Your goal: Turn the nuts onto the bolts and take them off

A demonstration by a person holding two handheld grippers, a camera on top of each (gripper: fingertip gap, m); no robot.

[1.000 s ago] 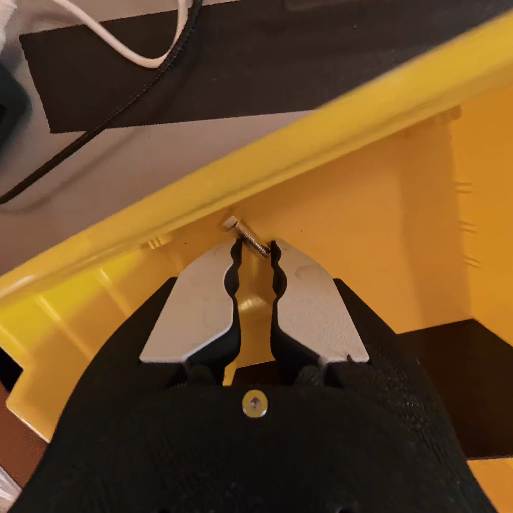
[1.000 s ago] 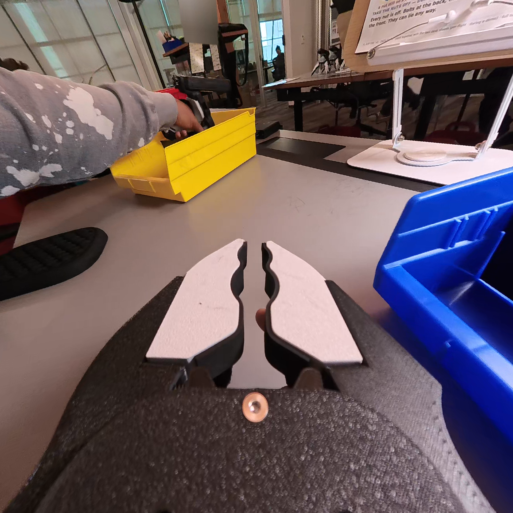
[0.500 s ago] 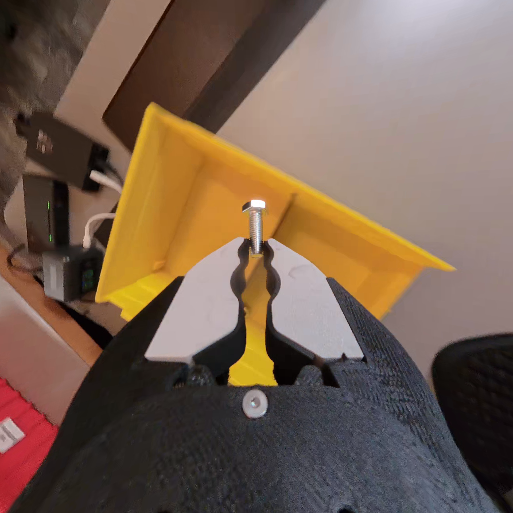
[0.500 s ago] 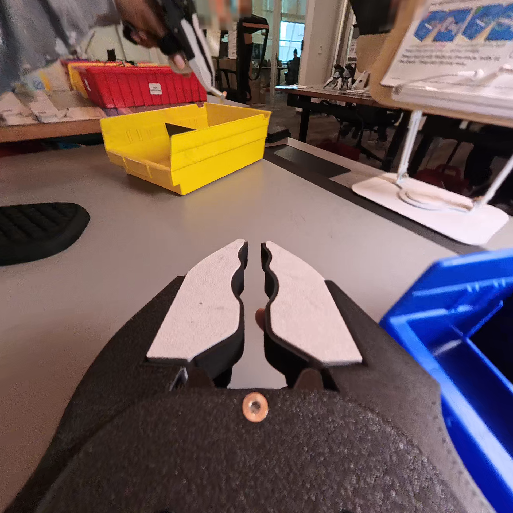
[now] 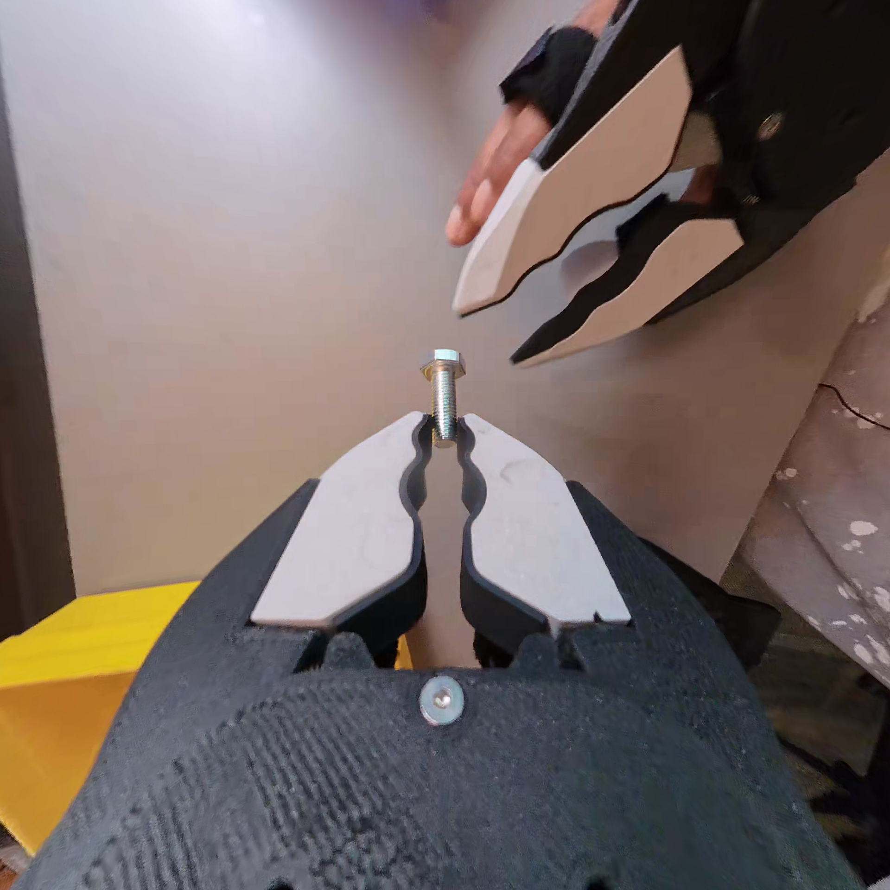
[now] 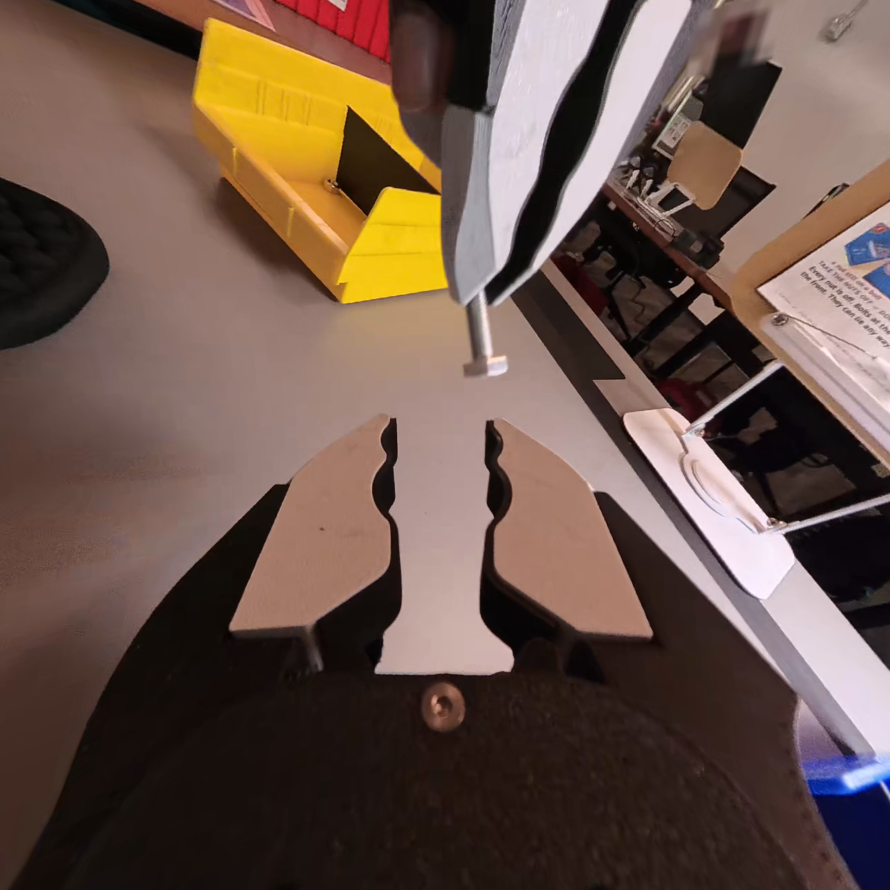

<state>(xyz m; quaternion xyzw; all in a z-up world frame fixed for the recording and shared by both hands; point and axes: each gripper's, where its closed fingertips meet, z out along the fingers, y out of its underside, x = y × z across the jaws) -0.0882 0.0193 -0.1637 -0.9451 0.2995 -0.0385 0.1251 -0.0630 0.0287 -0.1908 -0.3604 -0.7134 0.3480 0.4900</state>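
My left gripper (image 5: 442,426) is shut on the threaded end of a silver hex bolt (image 5: 443,399), whose head points away from it. In the right wrist view the left gripper (image 6: 477,296) comes down from above with the bolt (image 6: 481,337) head-down over the grey table. My right gripper (image 6: 440,424) is open and empty, its tips just short of the bolt head. It also shows in the left wrist view (image 5: 486,334), open, at the upper right of the bolt, with a person's fingers behind it. No nut is on the bolt.
A yellow bin (image 6: 289,192) with a black divider stands behind on the table, a small metal part (image 6: 330,185) inside it. A black pad (image 6: 38,260) lies left. A white stand base (image 6: 713,505) is at the right edge, and a blue bin (image 6: 857,794) at the lower right.
My left gripper has closed on the bolt in the yellow bin, lifted it out and carried it over the table. My right gripper has opened and swung up to face the bolt.
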